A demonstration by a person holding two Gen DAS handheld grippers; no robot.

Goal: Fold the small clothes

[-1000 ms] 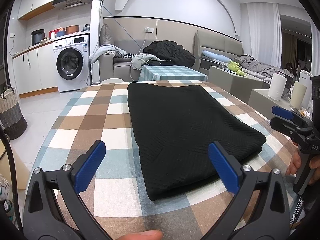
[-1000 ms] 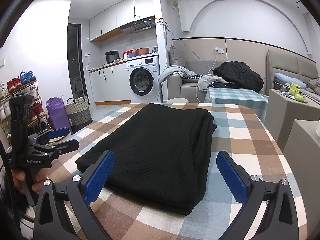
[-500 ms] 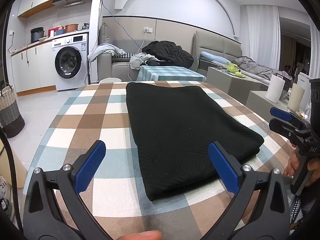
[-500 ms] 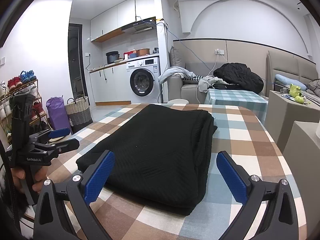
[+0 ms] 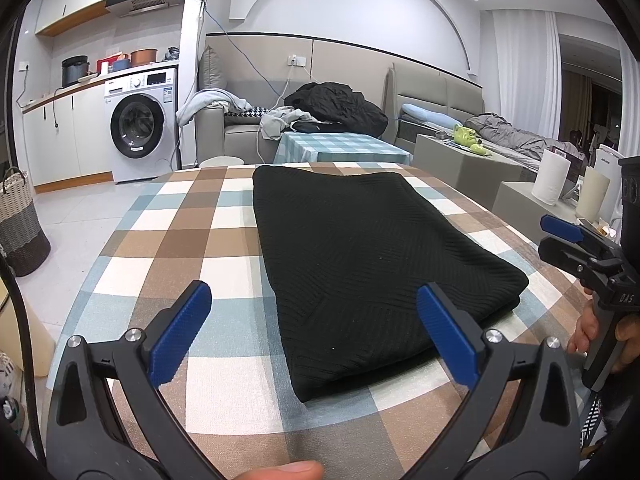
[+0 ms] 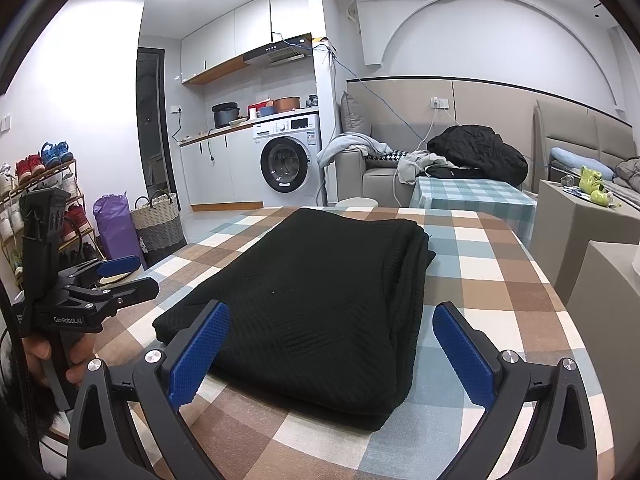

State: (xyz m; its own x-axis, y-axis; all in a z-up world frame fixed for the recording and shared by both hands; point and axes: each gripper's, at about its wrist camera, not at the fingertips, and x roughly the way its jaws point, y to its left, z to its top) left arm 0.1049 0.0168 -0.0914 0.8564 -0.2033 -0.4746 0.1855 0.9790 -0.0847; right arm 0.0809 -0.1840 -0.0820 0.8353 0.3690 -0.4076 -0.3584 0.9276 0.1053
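The black knit garment point(image 5: 368, 264) lies folded into a long rectangle on the checked tabletop point(image 5: 168, 240), mid-frame in both views, running from near the claws toward the far edge. Layered edges stack up along its right side in the right wrist view, w/ a rounded fold on the opposite side.

Left claw point(image 5: 316, 334) sits low at bottom of frame, blue pads spread wide, nothing between them; near corner of the garment lies just ahead of it. Right claw point(image 6: 338, 354) is likewise wide apart and empty, hovering just short of the near edge. Each claw also shows at the edge of the other's view, pads parted there too.

Handling, as I judge it: soft, floppy, thick ribbed knit, prob. some weight since it's several layers deep. Not slippery, not fragile, but layers could slide or splay if only the top one gets pinched. Best hold looks like the two near corners, biting through all layers, then lifting both sides evenly.

Writing: "GenRobot.AI" on the left claw's body in the right wrist view; "DAS" partly readable on the right claw in the left wrist view. Washer point(image 6: 290, 158) panel text too small to read.
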